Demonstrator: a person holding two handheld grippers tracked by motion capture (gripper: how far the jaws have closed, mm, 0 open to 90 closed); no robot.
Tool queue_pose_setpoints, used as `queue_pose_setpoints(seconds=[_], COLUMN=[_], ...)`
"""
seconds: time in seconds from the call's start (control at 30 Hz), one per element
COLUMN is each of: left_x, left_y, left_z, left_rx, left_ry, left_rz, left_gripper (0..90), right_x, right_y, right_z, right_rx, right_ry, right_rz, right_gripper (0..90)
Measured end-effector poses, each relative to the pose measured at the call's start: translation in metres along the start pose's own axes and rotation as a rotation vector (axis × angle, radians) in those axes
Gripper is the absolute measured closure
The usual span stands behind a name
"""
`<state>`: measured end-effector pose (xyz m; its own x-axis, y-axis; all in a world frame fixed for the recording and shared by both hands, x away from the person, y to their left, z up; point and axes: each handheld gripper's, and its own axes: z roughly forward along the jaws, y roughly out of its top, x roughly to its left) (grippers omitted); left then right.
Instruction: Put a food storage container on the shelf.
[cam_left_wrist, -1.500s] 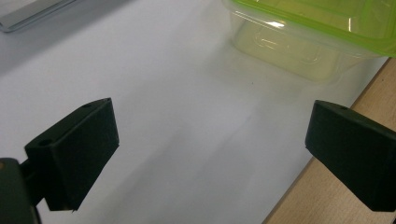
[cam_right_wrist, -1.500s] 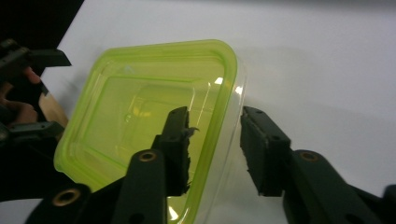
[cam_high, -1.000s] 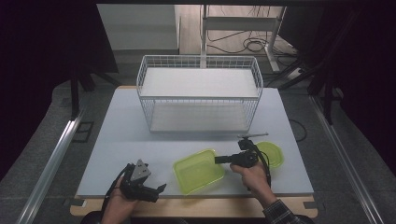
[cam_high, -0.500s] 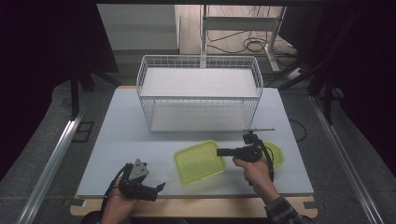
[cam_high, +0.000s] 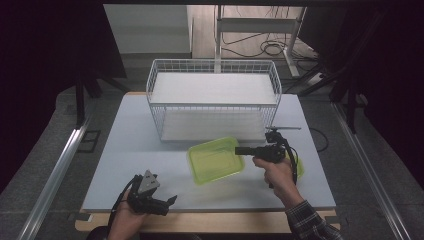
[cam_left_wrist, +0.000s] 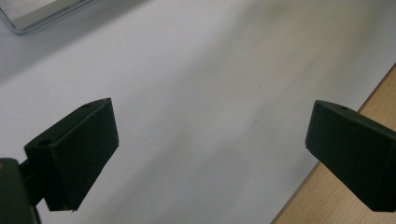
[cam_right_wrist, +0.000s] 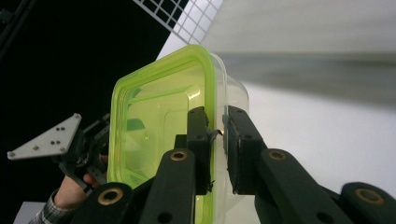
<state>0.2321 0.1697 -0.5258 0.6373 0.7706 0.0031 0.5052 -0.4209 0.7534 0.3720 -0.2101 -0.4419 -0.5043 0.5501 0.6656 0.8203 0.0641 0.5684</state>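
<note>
A yellow-green see-through container (cam_high: 216, 160) hangs tilted just in front of the wire basket, gripped by its right rim. My right gripper (cam_high: 241, 150) is shut on that rim. In the right gripper view the jaws pinch the container (cam_right_wrist: 154, 126) wall between them, one jaw inside and one outside, at my right gripper (cam_right_wrist: 215, 116). My left gripper (cam_high: 167, 202) rests in a hand near the table's front left edge, jaws wide apart. The left gripper view shows bare white table between the open jaws of my left gripper (cam_left_wrist: 210, 140).
A white wire basket (cam_high: 215, 104) with a shelf stands at the back middle of the white table (cam_high: 125, 145). A second yellow-green piece (cam_high: 299, 166) lies under the right hand. The wooden table edge (cam_left_wrist: 364, 205) runs close beside the left gripper.
The right gripper has carried the container away from the front edge, toward the basket and a little to the right. The left gripper has stayed in place.
</note>
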Motion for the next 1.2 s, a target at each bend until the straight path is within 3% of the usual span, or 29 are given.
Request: queue_pose_setpoints(seconds=[1.2], left_x=[0.002], left_y=[0.000], left_z=[0.000], left_rx=[-0.003], left_ry=[0.000], left_rz=[-0.005], left_gripper=[1.9], right_x=[0.039], right_y=[0.087], right_z=[-0.036], right_rx=[-0.170], right_ry=[0.015], right_rz=[-0.024], right_gripper=[80.7])
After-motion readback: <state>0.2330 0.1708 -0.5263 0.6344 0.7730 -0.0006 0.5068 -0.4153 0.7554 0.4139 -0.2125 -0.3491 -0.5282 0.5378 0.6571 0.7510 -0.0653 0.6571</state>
